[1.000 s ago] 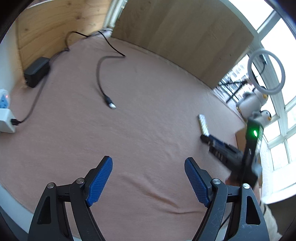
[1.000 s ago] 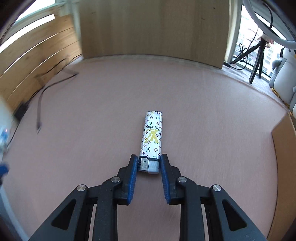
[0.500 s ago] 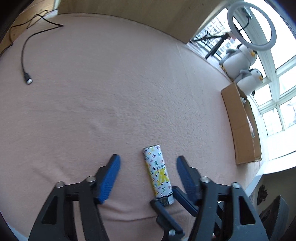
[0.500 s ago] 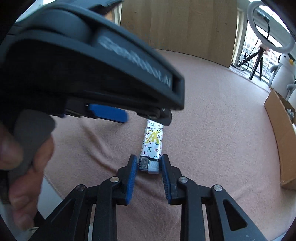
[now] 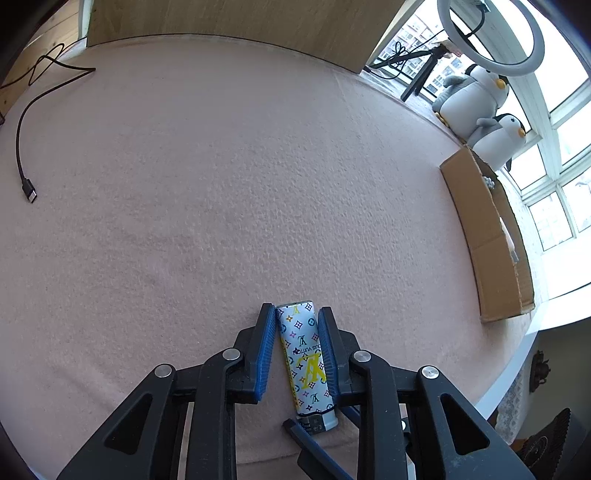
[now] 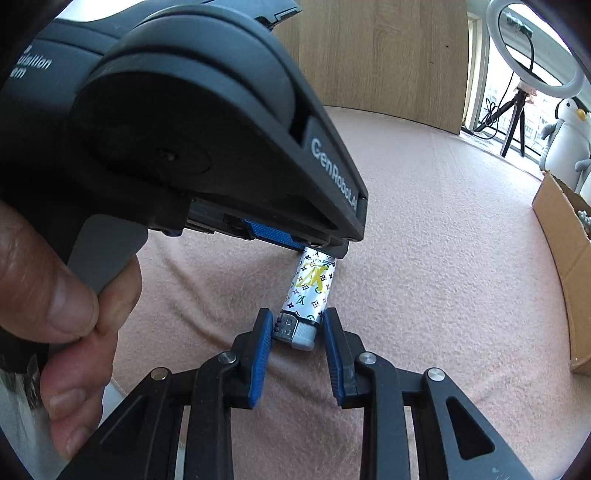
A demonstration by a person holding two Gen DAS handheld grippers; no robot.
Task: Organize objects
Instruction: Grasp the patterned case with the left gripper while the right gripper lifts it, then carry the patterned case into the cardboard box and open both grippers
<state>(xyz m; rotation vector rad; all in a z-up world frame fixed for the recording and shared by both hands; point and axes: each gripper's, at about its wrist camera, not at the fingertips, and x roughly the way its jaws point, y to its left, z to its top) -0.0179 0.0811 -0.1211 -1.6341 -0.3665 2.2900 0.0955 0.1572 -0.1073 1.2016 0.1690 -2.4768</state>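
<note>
Cable [image 5: 22,147] lies at the far left of the pink cloth [image 5: 221,184], its plug end loose on the fabric and well apart from everything else. A person's hand [image 6: 55,295] at the near left of the right wrist view grips the handle of the left gripper [image 5: 296,314], whose black body fills the upper left of that view and hides the far end of the lighter [image 5: 304,362].

The patterned lighter lies flat on the cloth near the front edge. The left gripper's blue pads [image 5: 266,354] close along both long sides of its body, pinching it. The right gripper [image 6: 297,319] sits at the lighter's metal cap end; its left pad touches the cap, the right pad stands slightly apart, so the jaws are spread.

At the right edge of the cloth stands an open cardboard box [image 5: 487,236]. Beyond it, two plush penguins [image 5: 476,99] and a ring light [image 5: 491,33] on a tripod stand by the window.
</note>
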